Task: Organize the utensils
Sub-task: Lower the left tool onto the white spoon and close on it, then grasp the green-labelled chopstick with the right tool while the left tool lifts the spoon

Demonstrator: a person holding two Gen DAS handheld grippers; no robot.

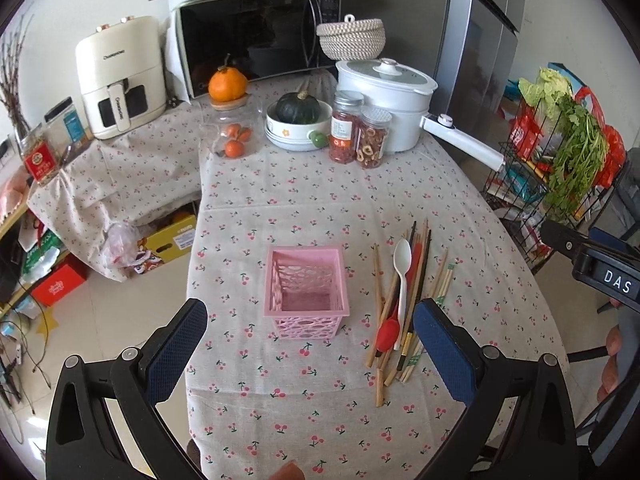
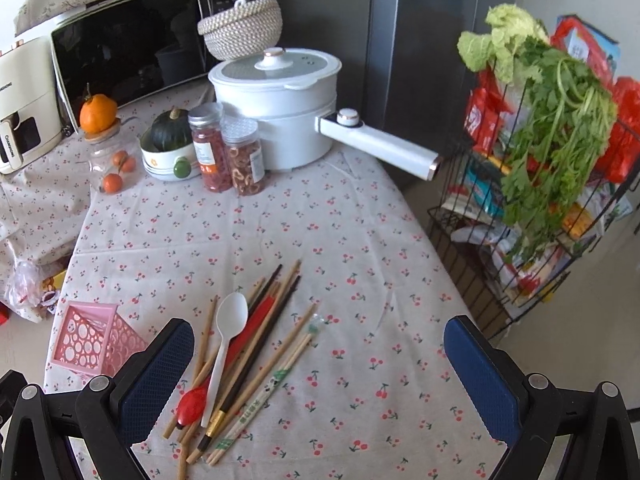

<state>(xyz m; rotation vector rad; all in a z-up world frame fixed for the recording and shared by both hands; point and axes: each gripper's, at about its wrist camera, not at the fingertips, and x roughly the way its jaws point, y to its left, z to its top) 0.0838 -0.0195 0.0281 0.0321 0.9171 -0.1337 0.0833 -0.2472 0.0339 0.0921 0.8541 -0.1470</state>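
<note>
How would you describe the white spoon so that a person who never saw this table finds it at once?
Find the pink basket on the cherry-print tablecloth; a pile of chopsticks lies just to its right. The white spoon lies on top of that pile, bowl pointing toward the white pot. It is the only white piece there; the red spoon lies beside it.

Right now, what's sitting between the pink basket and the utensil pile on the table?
Nothing: in the left wrist view, only bare cherry-print tablecloth separates the pink basket from the utensil pile.
</note>
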